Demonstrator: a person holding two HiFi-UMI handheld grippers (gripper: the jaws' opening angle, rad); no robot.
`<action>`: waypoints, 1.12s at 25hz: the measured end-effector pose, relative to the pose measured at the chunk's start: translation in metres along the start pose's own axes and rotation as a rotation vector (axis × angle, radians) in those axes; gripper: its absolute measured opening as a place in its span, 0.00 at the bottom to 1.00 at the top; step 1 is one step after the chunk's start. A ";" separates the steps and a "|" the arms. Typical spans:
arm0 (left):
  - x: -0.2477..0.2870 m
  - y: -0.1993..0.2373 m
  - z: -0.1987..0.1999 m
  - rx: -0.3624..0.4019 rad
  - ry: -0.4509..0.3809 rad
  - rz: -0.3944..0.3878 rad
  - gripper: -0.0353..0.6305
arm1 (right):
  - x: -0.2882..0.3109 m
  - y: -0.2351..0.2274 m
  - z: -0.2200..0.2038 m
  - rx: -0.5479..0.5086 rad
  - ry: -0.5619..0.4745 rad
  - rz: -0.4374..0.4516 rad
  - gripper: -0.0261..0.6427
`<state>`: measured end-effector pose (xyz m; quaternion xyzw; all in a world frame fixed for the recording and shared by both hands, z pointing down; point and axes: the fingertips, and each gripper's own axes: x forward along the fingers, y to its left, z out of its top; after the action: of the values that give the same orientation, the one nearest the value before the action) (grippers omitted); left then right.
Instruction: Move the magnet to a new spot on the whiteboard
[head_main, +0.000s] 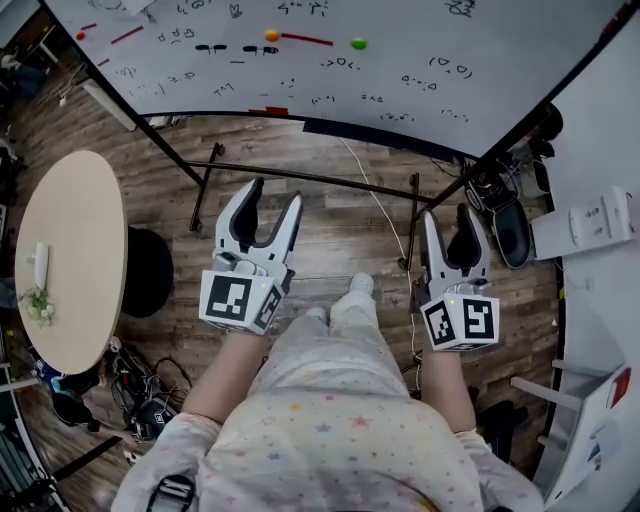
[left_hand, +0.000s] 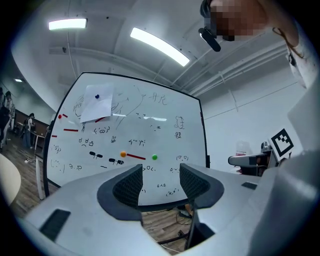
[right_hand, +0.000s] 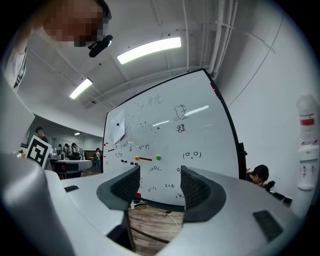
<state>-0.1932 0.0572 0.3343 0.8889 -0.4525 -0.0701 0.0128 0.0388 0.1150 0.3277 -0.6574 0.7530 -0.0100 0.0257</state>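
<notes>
Nothing of the task is done yet. Both claws hang low over the wooden floor, well short of the whiteboard (head_main: 450, 90), and no magnet has been touched.

The left claw (head_main: 275, 195) has its jaws spread wide with nothing between them; in the left gripper view only the board's lower edge and the floor show through the gap. Up and ahead of this claw, slightly to its left in that view, sits the orange magnet (left_hand: 123, 154). It is a small round button stuck flat to the board, at the left end of a short red marker line (left_hand: 135, 156). Just past the line's right end, almost straight above the gap between the left claw's jaws, is the green magnet (left_hand: 154, 157), the same small round shape. The pictures do not tell which of the two is meant.

The right claw (head_main: 448, 215) is also parted and empty. From it, both magnets lie ahead and above, the green one nearly over the gap and the orange one further left.

What remains is the whole job: reach up to the board, grip a magnet, lift it off and set it on a bare patch.
</notes>
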 end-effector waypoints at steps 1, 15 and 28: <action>0.007 0.000 0.000 0.001 -0.002 0.006 0.37 | 0.006 -0.004 0.001 0.000 -0.004 0.008 0.39; 0.141 -0.018 0.007 0.030 -0.055 0.102 0.37 | 0.101 -0.130 0.027 -0.004 -0.056 0.069 0.40; 0.193 -0.007 -0.010 0.032 -0.005 0.129 0.36 | 0.150 -0.156 0.006 0.054 -0.003 0.091 0.40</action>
<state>-0.0741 -0.0945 0.3213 0.8577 -0.5101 -0.0643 0.0021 0.1732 -0.0549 0.3256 -0.6214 0.7817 -0.0280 0.0448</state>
